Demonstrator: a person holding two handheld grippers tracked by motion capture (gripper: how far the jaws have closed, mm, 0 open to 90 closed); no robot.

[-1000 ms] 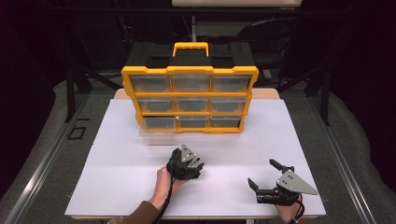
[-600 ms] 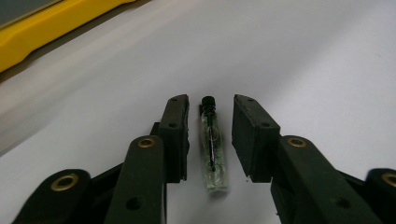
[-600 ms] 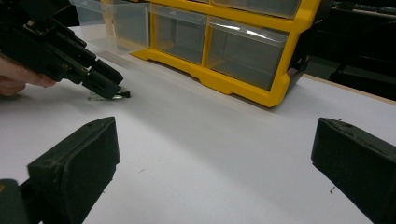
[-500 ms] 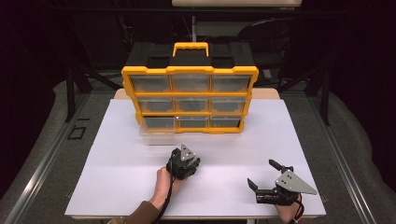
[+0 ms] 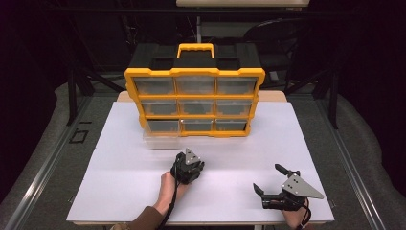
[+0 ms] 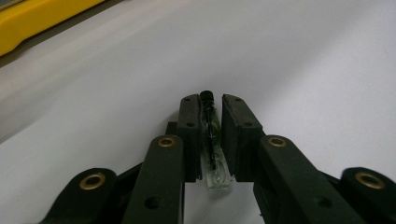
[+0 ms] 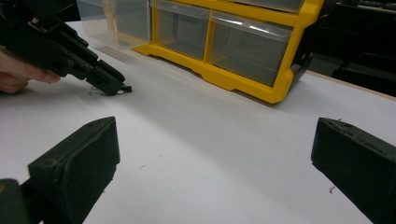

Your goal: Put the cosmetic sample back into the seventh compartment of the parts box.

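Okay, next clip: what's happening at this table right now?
A person works at a white table with a gripper in each hand. The left gripper is shut on a small clear item with a black tip, held low over the table. The right gripper rests open near the table's front right, holding nothing. Behind stands a yellow drawer organizer, with a clear drawer out on the table at its lower left.

Counting up now: one yellow organizer point(image 5: 194, 91) is standing on the white surface point(image 5: 119, 163), showing nine clear drawer slots in three rows of three. One clear drawer point(image 5: 162, 140) is sitting pulled out at its foot. Two tongs are working: the left tongs point(image 5: 190, 165) and the right tongs point(image 5: 271, 182). One small clear tube point(image 6: 214, 149) is sitting between the left pair's jaws.
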